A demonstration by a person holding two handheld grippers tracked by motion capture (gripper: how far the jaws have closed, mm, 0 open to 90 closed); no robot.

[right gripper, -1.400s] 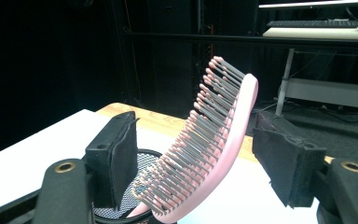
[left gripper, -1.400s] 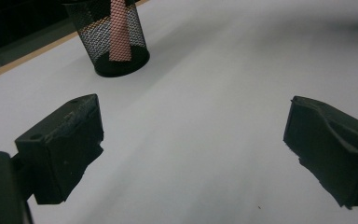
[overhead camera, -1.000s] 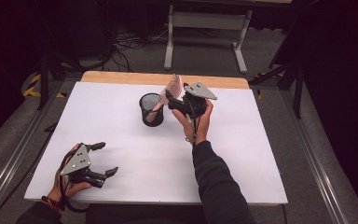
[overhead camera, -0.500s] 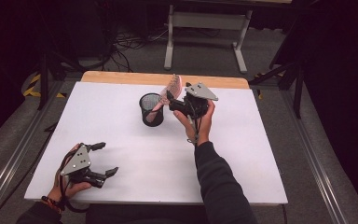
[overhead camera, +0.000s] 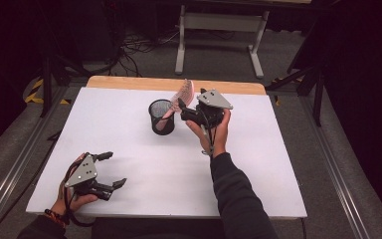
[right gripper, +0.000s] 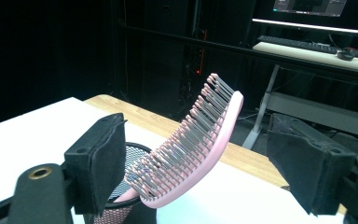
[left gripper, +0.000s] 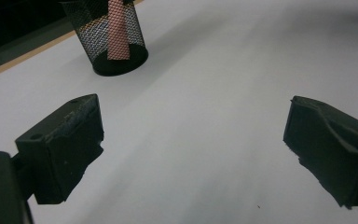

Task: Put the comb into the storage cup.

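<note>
- Hairbrush [overhead camera: 181, 97], pink, stands tilted with its handle down in the black mesh cup [overhead camera: 161, 117]; we see its bristled head leaning out over the cup's rim toward the far edge of the worktop [overhead camera: 258, 149].
- We place the cup near the middle of the worktop's far edge, a little in from it.
- We see the right hand-held gripper [overhead camera: 191, 112] just beside the cup, raised off the worktop, its jaws spread apart; in the right gripper view the brush head [right gripper: 191, 140] sits between the two jaws, touching neither.
- We find the left hand-held gripper [overhead camera: 110, 169] near the worktop's near left corner, well apart from the cup, jaws wide apart with bare white surface between them.
- In the left gripper view we see the cup [left gripper: 109, 37] farther off, the pink handle [left gripper: 116, 30] showing through its mesh.
</note>
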